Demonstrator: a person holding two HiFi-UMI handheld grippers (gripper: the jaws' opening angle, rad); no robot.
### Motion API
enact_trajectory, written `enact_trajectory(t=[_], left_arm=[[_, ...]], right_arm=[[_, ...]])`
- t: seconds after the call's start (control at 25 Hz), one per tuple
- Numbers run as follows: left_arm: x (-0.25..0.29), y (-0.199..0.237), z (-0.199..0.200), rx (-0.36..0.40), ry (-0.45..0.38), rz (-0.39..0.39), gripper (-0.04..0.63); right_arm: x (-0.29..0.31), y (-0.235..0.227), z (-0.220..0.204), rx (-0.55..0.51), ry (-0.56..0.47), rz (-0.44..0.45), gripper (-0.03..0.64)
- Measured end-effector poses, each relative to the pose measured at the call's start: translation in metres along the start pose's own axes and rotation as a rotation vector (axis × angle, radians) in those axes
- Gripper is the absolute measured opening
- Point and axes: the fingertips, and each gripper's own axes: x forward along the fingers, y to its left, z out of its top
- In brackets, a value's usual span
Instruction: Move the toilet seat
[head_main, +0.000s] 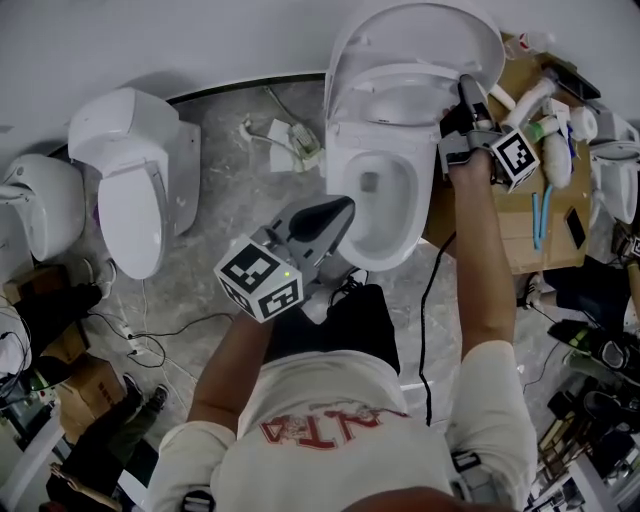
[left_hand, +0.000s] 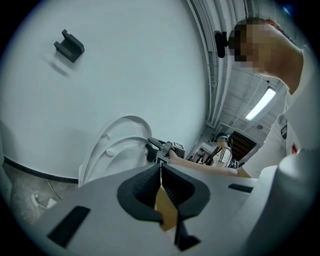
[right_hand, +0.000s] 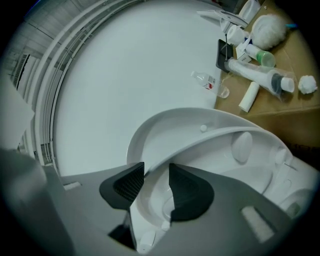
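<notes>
Grey marbled floor (head_main: 225, 175) all through this room, with white toilets parked along a pale wall. Mine is the open white ceramic toilet (head_main: 338, 195) in the middle. Its rounded white lid (head_main: 420, 30) stands up at the back. The white plastic toilet seat (head_main: 395, 72) hangs part-way up in front of it, clear of the bowl rim and not against the lid.

My right gripper (right_hand: 156, 175) has its fingers clamped on the seat's right-hand rim, the edge running straight between them. My left gripper (head_main: 340, 210) hovers over the front of the bowl, fingers clenched shut on nothing I can see.

My tip: let the hinge set the path. Follow the arc with the wrist and don't drag sideways or twist, since a one-sided grip could rack the hinges. Slow down before the seat meets anything.

Stuff around:
- A brown cardboard sheet (head_main: 510, 240) on the right, littered with white tubes and bottles, sits close under my right arm.
- A black cable (head_main: 432, 290) dangles from that gripper.
- Another white toilet with its lid shut (head_main: 135, 200) is well off to the left.

I'd keep the left gripper out of the seat's swing.
</notes>
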Motion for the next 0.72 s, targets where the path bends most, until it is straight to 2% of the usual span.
enact_trajectory(t=[0.4,0.72], left_arm=[[-0.004,0.006,0.010,-0.001,-0.024,0.028,0.015],[-0.009,-0.001,0.018,0.018,-0.025,0.024,0.015]], right_arm=[[0.035,-0.006,0.012,0.018,0.025,0.000,0.158],[0.033,-0.008,0.009,0.019,0.088,0.004,0.159]])
